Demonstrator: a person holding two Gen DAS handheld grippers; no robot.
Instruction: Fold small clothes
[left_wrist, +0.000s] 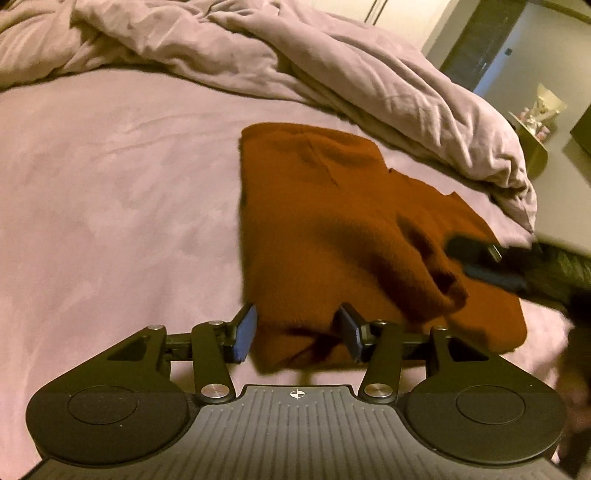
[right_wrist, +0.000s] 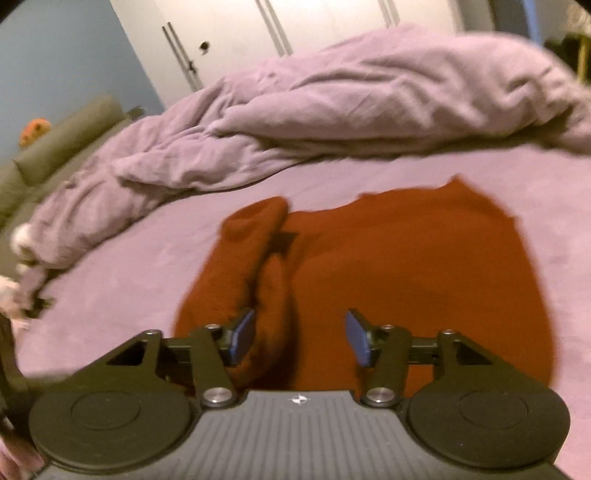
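A rust-orange knit sweater (left_wrist: 332, 229) lies partly folded on the pink bed sheet (left_wrist: 110, 184). A sleeve with its cuff (left_wrist: 439, 291) lies across its near part. My left gripper (left_wrist: 301, 334) is open, its jaws on either side of the sweater's near corner, holding nothing. My right gripper (right_wrist: 301, 339) is open just above the sweater (right_wrist: 406, 266), with a folded sleeve (right_wrist: 266, 273) running between its jaws beside the left finger. The right gripper also shows in the left wrist view (left_wrist: 480, 262), blurred, over the sweater's right edge.
A crumpled pink duvet (left_wrist: 332, 66) is heaped along the far side of the bed and shows in the right wrist view (right_wrist: 332, 110). The bed's edge lies at the right (left_wrist: 532, 229). A wardrobe (right_wrist: 258, 29) and a grey sofa (right_wrist: 66, 140) stand beyond the bed.
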